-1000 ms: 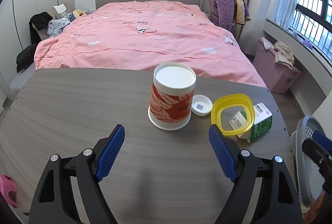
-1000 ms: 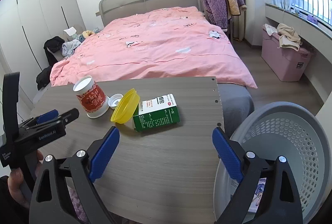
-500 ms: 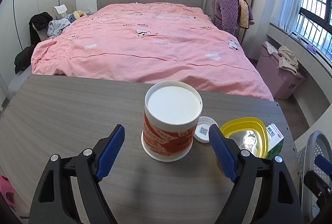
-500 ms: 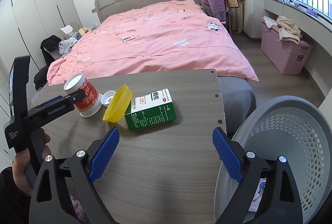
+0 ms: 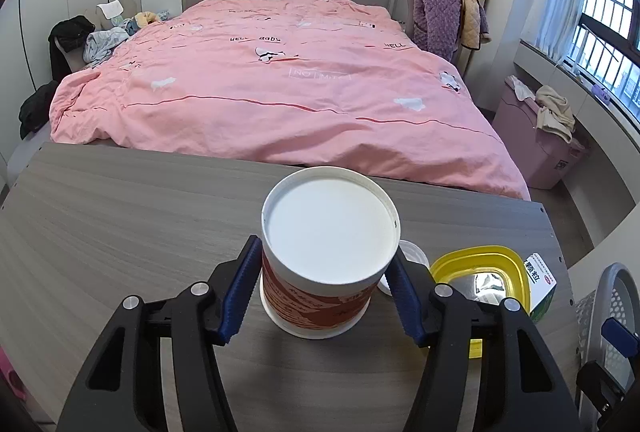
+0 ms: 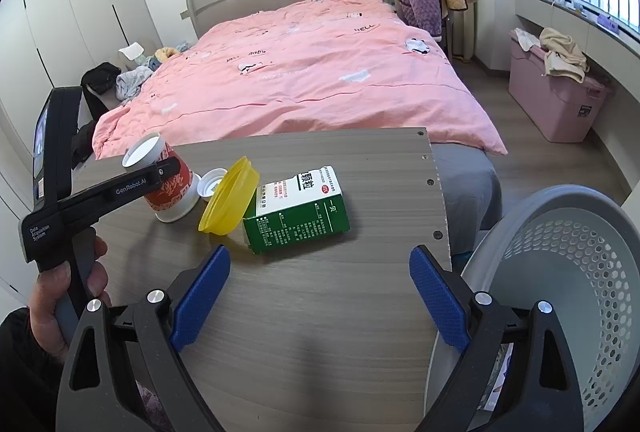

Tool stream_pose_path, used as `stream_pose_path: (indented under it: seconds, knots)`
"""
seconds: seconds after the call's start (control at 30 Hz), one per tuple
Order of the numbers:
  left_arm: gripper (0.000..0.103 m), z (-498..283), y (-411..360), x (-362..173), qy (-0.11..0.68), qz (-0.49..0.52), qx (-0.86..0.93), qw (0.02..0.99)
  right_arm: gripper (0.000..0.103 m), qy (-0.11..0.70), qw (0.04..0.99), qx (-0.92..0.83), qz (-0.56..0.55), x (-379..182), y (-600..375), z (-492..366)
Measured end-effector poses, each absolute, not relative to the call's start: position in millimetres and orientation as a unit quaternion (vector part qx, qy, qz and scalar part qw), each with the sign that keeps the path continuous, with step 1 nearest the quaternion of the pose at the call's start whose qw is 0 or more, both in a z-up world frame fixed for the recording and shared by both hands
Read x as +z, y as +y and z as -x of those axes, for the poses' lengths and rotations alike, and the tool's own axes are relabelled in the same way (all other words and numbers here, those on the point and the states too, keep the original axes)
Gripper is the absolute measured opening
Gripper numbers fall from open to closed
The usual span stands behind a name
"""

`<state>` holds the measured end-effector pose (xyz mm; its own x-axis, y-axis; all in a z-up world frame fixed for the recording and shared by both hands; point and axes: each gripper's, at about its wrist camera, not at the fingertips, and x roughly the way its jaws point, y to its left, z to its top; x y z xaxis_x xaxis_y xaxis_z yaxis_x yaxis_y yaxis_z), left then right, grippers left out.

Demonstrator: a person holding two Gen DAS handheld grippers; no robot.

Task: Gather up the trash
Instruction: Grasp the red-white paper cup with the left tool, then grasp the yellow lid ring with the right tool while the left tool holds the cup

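A red-and-white paper cup (image 5: 320, 296) stands upside down on the grey wooden table (image 5: 120, 216). My left gripper (image 5: 324, 252) has it between its blue pads; the jaws are closing and both pads touch its sides. From the right wrist view the same cup (image 6: 172, 192) sits at the table's left, with a left finger (image 6: 132, 184) across it. Beside it lie a small white lid (image 6: 212, 184), a yellow plastic lid (image 6: 228, 200) tilted on edge, and a green-and-white box (image 6: 300, 212). My right gripper (image 6: 320, 256) hangs open over the near table, nothing between its fingers.
A grey perforated basket (image 6: 560, 252) stands off the table's right edge, by my right gripper. A bed with a pink quilt (image 5: 280, 104) lies beyond the table's far edge. A pink storage box (image 6: 560, 104) sits by the window. A hand (image 6: 60, 296) holds the left gripper's handle.
My left gripper moved forward until the cup stood between its fingers, then its jaws narrowed onto the cup's sides. The right gripper stayed open and nearly still.
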<state>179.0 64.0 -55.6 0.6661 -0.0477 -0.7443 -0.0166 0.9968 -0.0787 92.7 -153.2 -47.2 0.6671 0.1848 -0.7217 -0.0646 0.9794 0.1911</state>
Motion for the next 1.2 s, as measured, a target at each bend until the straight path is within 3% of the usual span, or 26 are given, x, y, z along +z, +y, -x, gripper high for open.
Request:
stream_pose_path:
  seconds: [0.57,1.2]
  knots:
    - [0.059,-142,94,-40,0.402,0.028,0.016,0.915,0.089,0.4,0.909,0.112,-0.036,-41,-117,-120]
    - [0.059,-117,144,-25,0.386,0.053,0.039,0.92,0.09,0.433,0.892,0.075,0.104,-67,-29,-164]
